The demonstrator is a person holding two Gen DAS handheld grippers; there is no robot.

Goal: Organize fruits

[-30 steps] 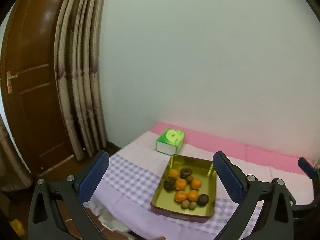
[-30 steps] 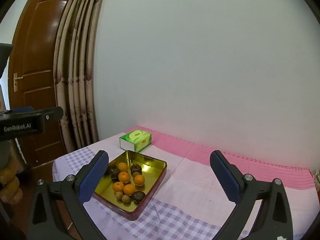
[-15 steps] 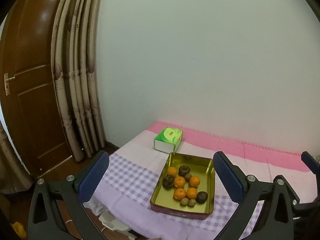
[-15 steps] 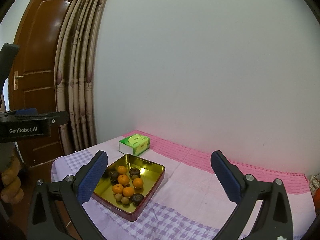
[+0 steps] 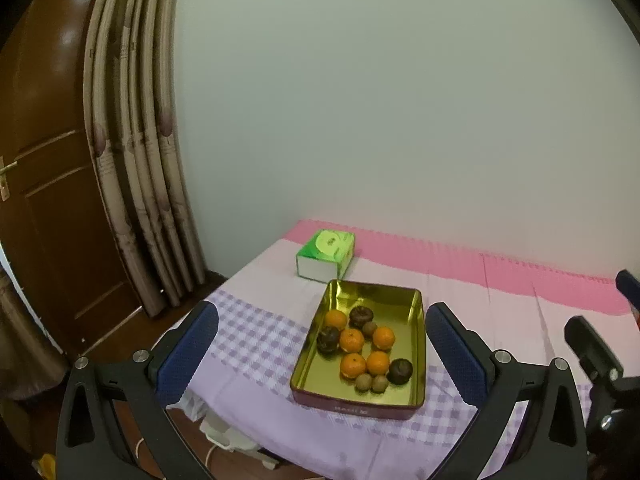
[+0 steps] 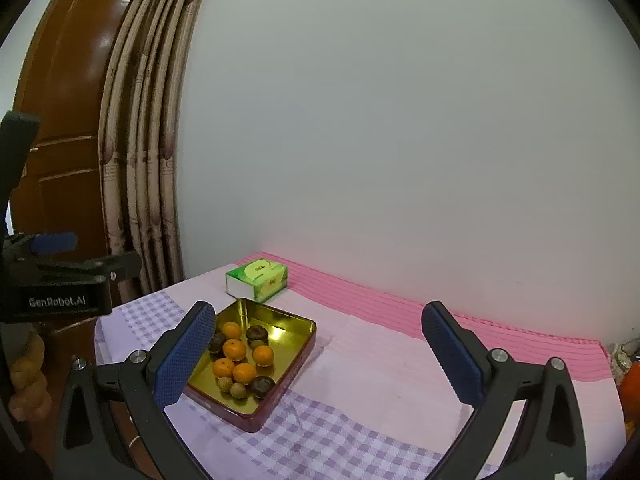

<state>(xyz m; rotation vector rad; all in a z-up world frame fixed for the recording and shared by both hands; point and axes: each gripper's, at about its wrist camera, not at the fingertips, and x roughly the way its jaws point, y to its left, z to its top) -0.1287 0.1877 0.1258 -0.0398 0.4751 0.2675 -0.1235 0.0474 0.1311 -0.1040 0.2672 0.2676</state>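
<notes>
Currently both idle: left hand-held gripper (image 5: pixel 322 344) and right hand-held gripper (image 6: pixel 318 344) were spread wide, holding nothing, above the surface (image 6: pixel 392 384). Fruits (image 5: pixel 358 348) sat in the tin (image 5: pixel 418 344), tissue box (image 5: pixel 326 254) just behind it.

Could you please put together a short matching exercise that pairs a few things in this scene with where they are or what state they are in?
Things:
1. oranges
2. tissue box
3. gold tin
4. left gripper

Places or states:
A. open, holding nothing
B. on the checked cloth, near the table's front edge
C. inside the tin, among dark and small brown fruits
D. beyond the tin, nearer the wall

Pairs: 1-C, 2-D, 3-B, 4-A
</notes>
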